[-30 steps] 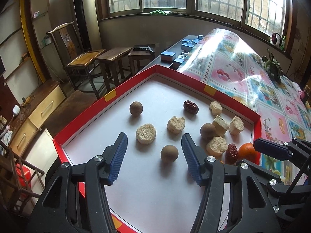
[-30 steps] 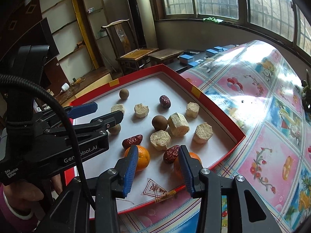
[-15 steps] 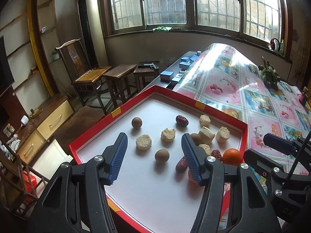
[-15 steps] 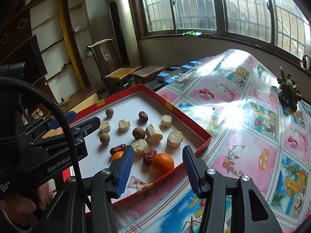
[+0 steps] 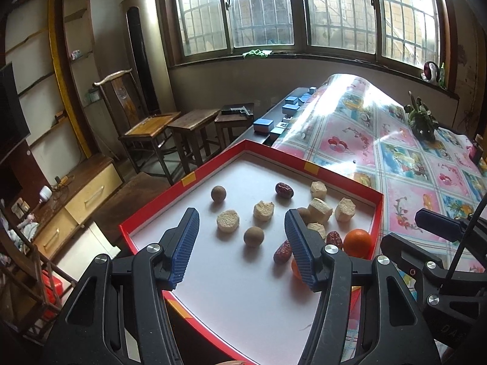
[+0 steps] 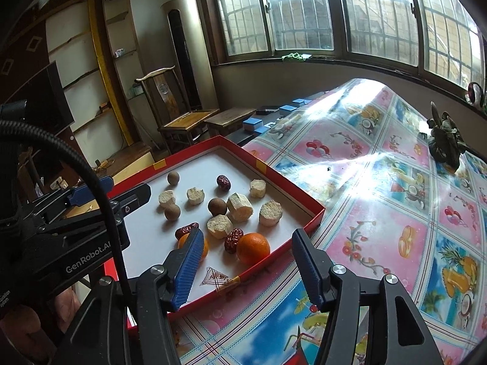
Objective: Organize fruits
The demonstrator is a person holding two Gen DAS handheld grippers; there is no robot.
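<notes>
A red-rimmed tray (image 5: pixel 213 168) (image 6: pixel 274 179) with a white floor holds the fruits. Two oranges (image 6: pixel 253 248) (image 5: pixel 357 242) lie at its near right corner, one half hidden behind my right finger. Red dates (image 6: pixel 233 239) (image 5: pixel 284 189), brown longans (image 5: pixel 253 236) (image 6: pixel 217 206) and several pale cut chunks (image 5: pixel 228 220) (image 6: pixel 239 206) lie scattered. My left gripper (image 5: pixel 242 246) is open and empty, raised above the tray's near side. My right gripper (image 6: pixel 248 269) is open and empty, raised over the tray's near right corner.
A glossy patterned tablecloth (image 6: pixel 395 182) covers the table right of the tray. A dark plant ornament (image 6: pixel 446 141) sits far right. Blue boxes (image 5: pixel 263 126) lie beyond the tray. Wooden chair and stools (image 5: pixel 182 127) stand off the table's left.
Both grippers have lifted up and drawn back from the tray, so more of the room shows. The right gripper has opened wider. The fruits have not moved.
</notes>
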